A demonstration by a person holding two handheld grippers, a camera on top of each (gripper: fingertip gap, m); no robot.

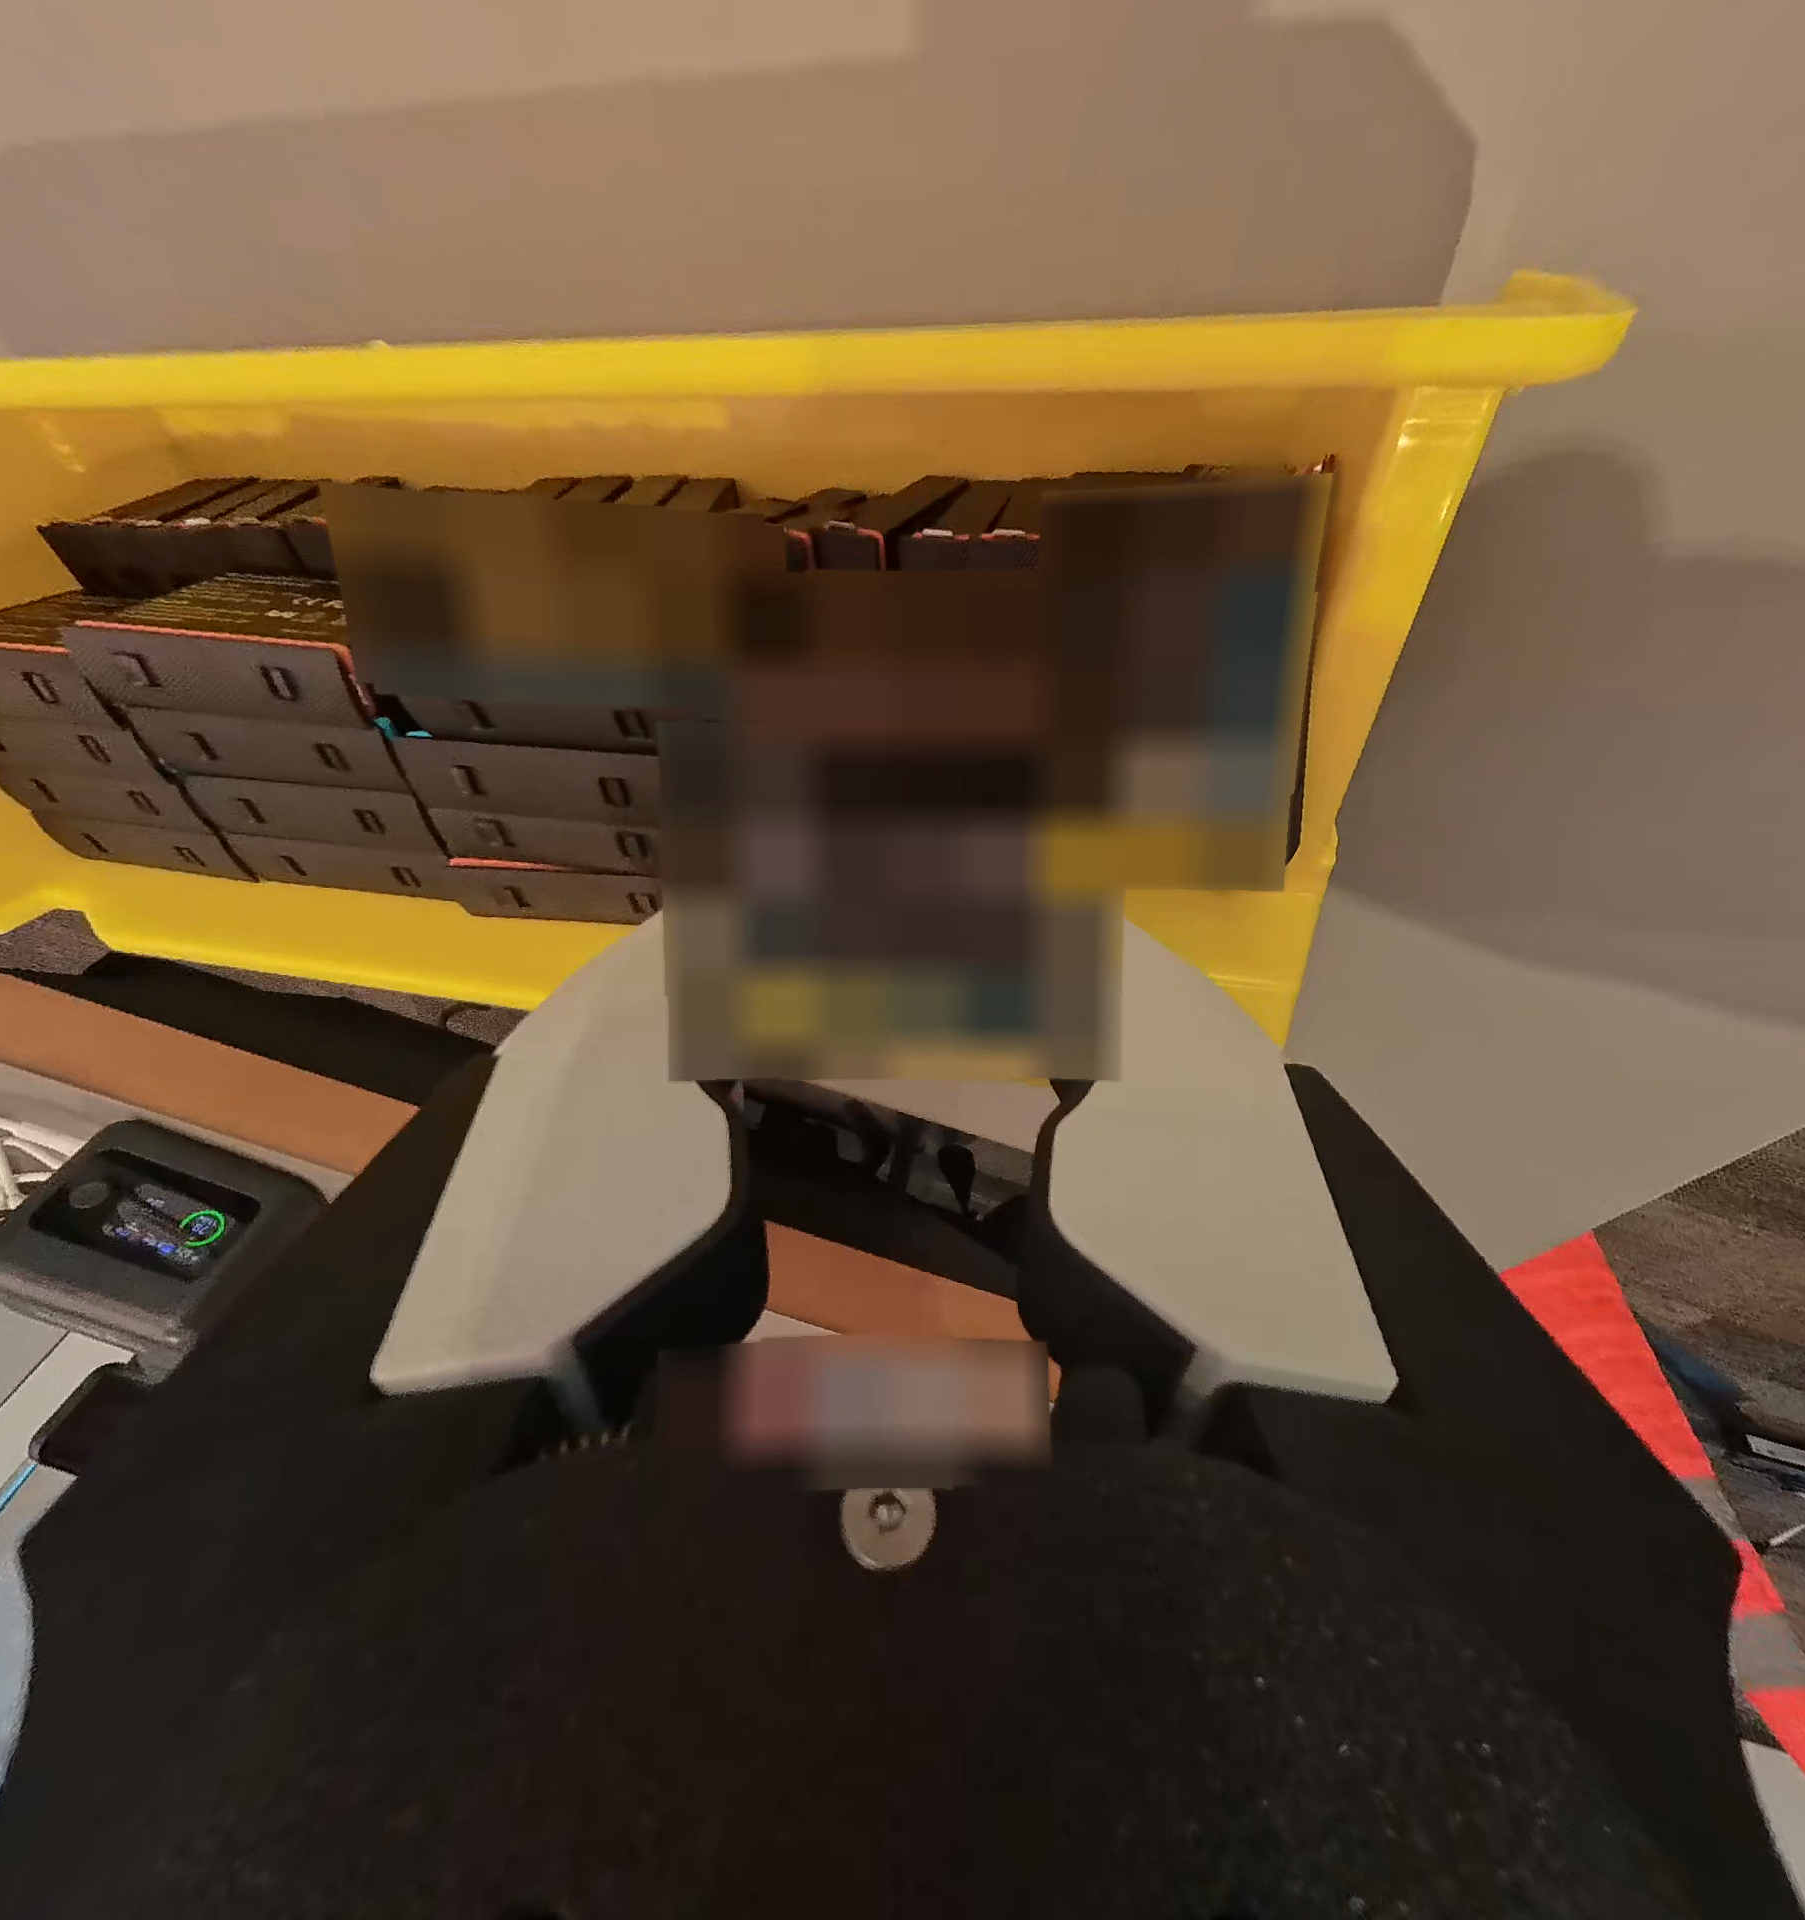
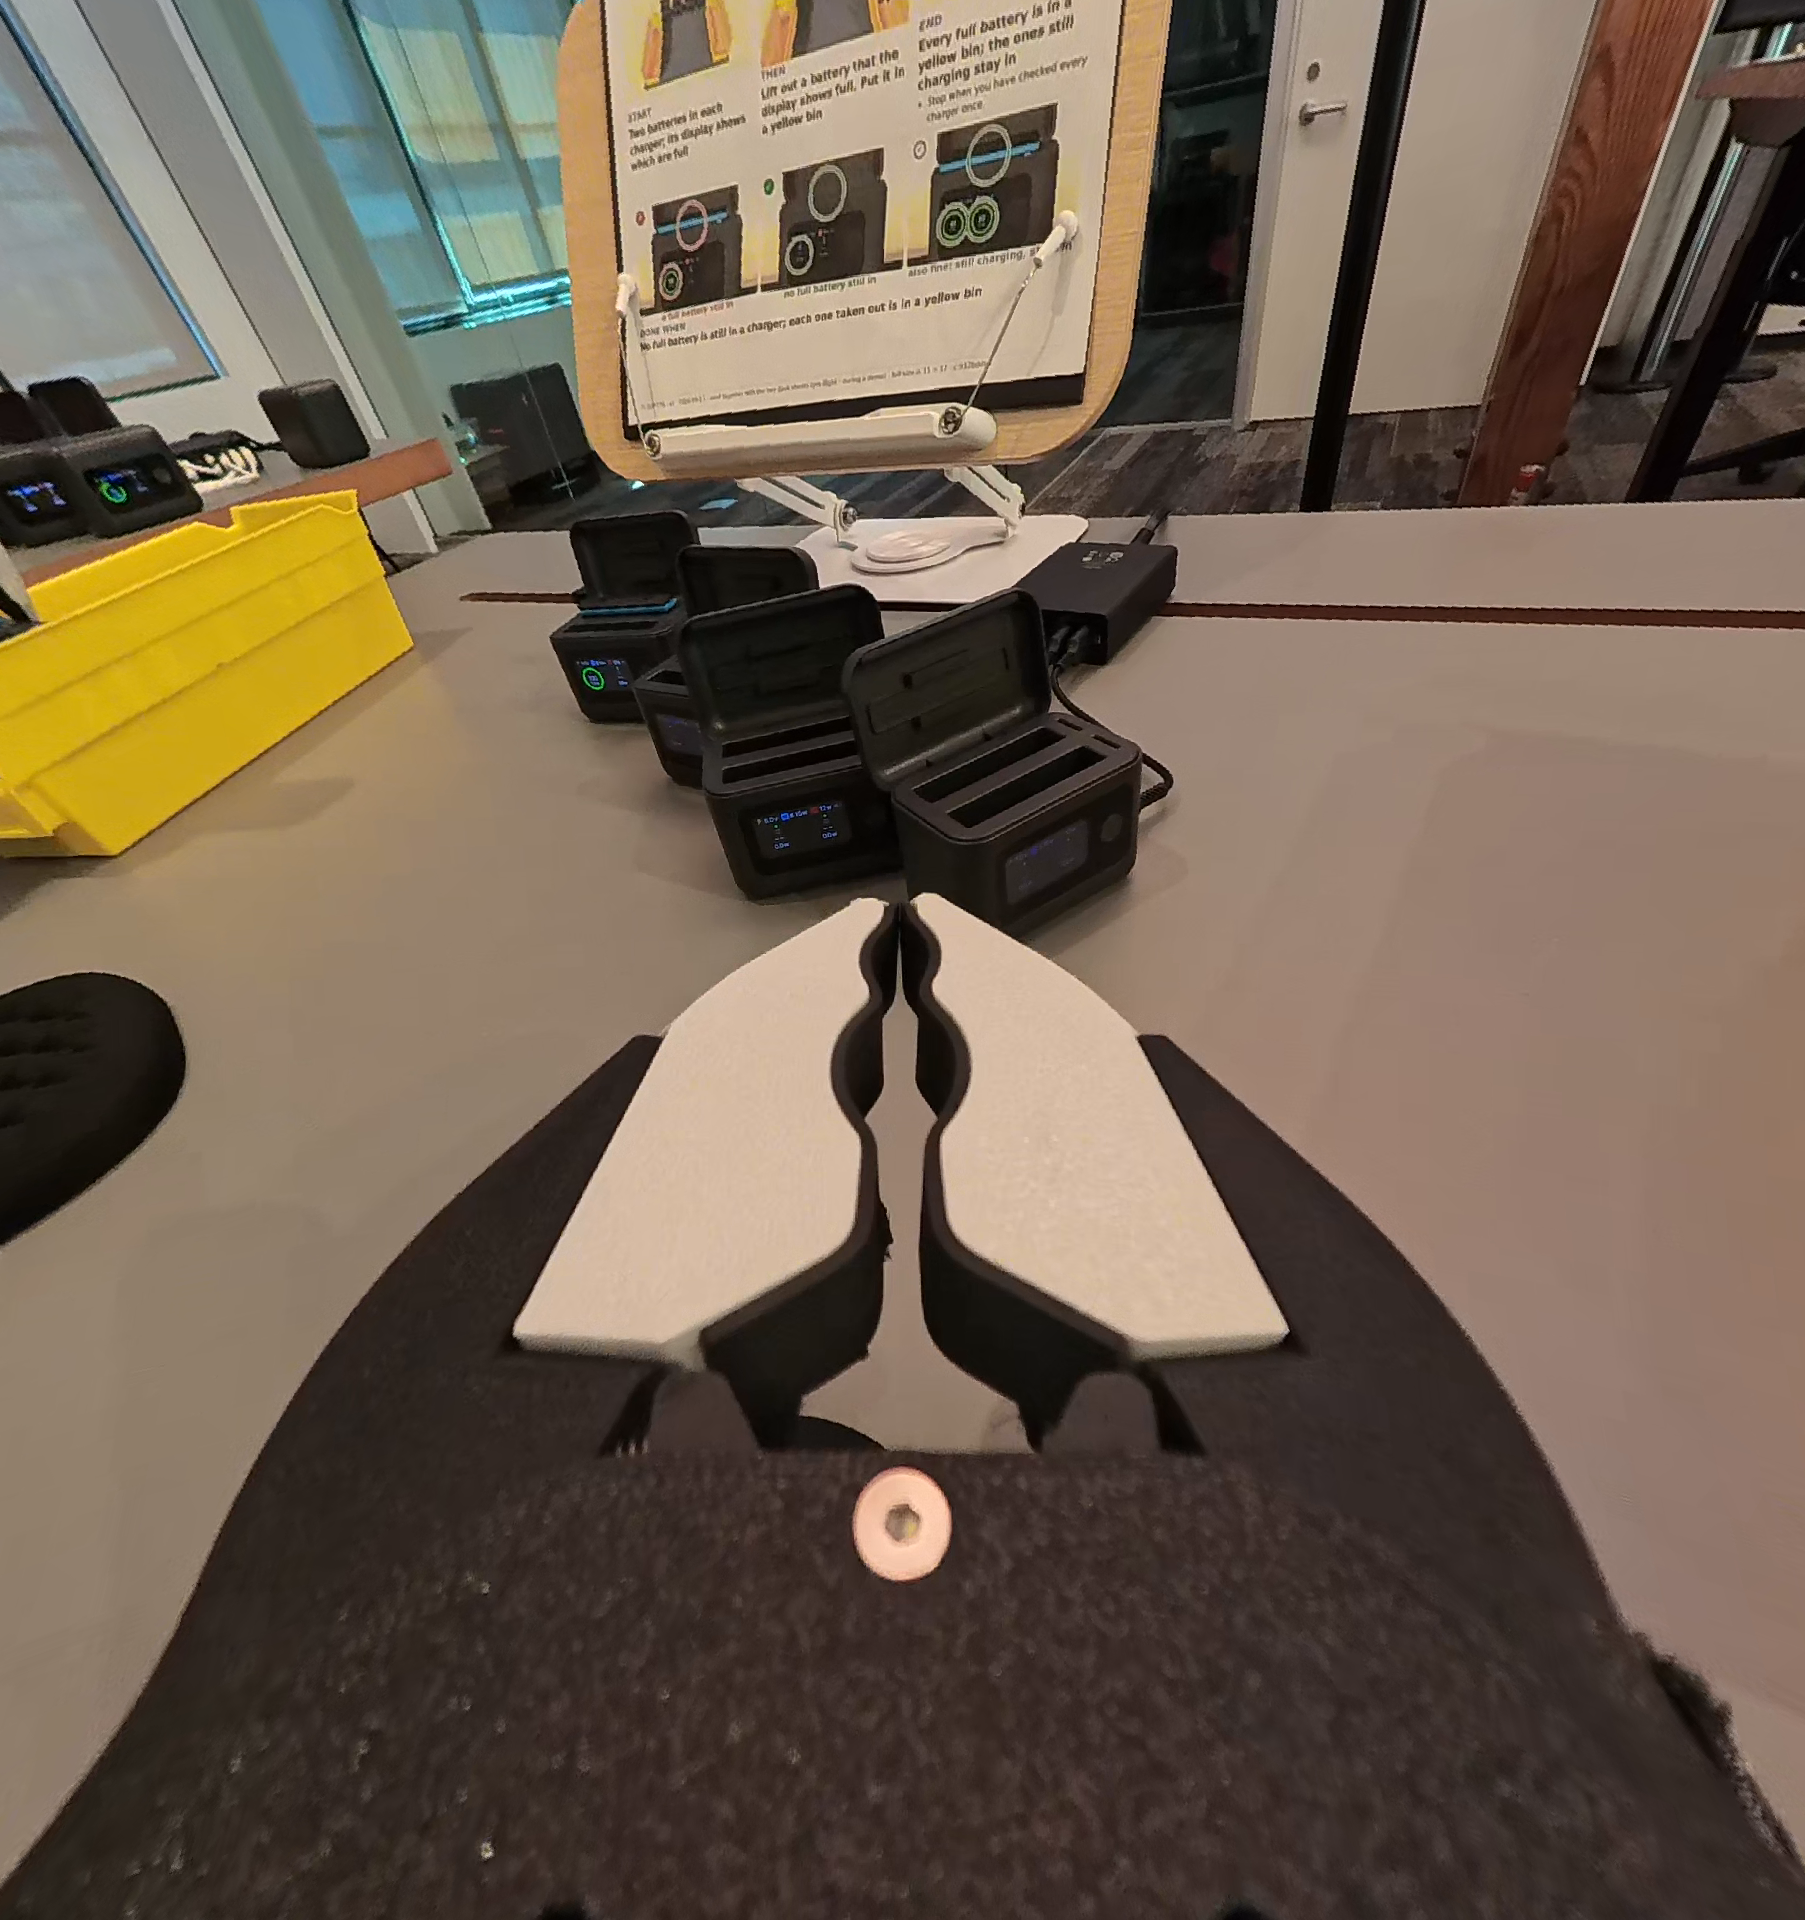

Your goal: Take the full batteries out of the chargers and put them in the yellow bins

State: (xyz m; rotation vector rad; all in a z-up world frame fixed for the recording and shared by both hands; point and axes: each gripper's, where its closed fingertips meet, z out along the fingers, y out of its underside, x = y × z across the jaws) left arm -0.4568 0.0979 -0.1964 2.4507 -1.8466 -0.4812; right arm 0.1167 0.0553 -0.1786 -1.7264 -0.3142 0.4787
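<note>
The left gripper [image 1: 893, 1049] holds a battery [image 1: 893, 935], partly mosaicked, between narrowed fingers above the crowded yellow bin [image 1: 877, 358]. Released here, it may catch the front wall or slide off the stacked batteries [image 1: 285, 769]. The right gripper [image 2: 898, 914], fingers together and empty, hovers near the chargers [image 2: 1012, 821].

Glossy yellow plastic bin [image 1: 1376, 665] holding matt black batteries [image 1: 254, 748] with a woven-looking texture. Smooth, matt grey tabletop [image 2: 1449, 935]. Matt black plastic chargers [image 2: 1012, 821] with glossy screens. Right gripper [image 2: 900, 920]: grainy white fingers [image 2: 732, 1164] on a rough black body with a metal screw [image 2: 901, 1524].
</note>
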